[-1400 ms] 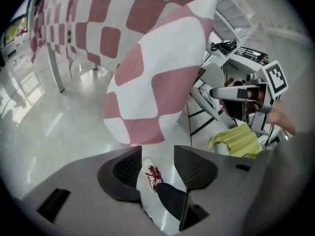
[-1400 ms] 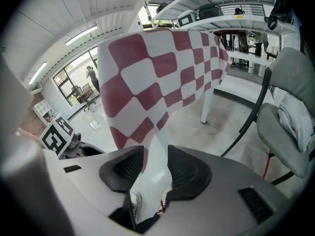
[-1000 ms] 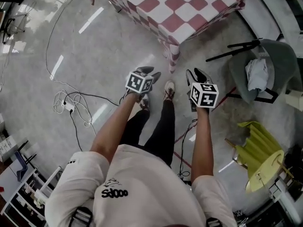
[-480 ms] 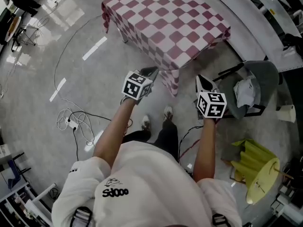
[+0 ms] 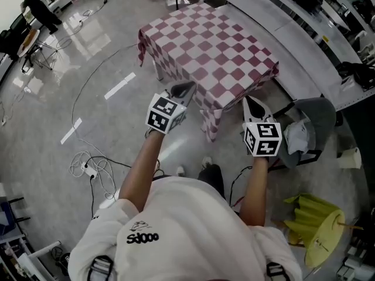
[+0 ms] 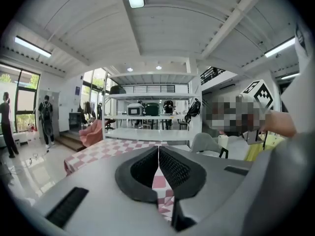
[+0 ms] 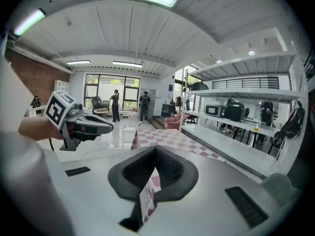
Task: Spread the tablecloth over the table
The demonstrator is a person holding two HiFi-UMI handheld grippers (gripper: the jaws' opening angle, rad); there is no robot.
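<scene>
A red-and-white checked tablecloth (image 5: 211, 45) covers a small table, and its near corner (image 5: 211, 124) hangs down in a fold. My left gripper (image 5: 186, 88) is at the cloth's left near edge. In the left gripper view it (image 6: 158, 149) is shut, with a strip of checked cloth (image 6: 160, 191) pinched between the pads; its jaws have just been closing on it. My right gripper (image 5: 251, 102) is at the right near edge. The right gripper view shows it (image 7: 155, 151) shut as well, with a fold of cloth (image 7: 146, 200) hanging from the pads.
A grey chair (image 5: 310, 127) holding white fabric stands right of the table, and a yellow folded thing (image 5: 313, 221) lies nearer. Cables (image 5: 94, 165) lie on the floor at left. A long white bench (image 5: 293, 40) runs behind the table. A person (image 5: 38, 10) stands far left.
Both grippers have risen from near the floor by the hanging corner up to the table's edge. The tabletop now shows fully in the head view.
</scene>
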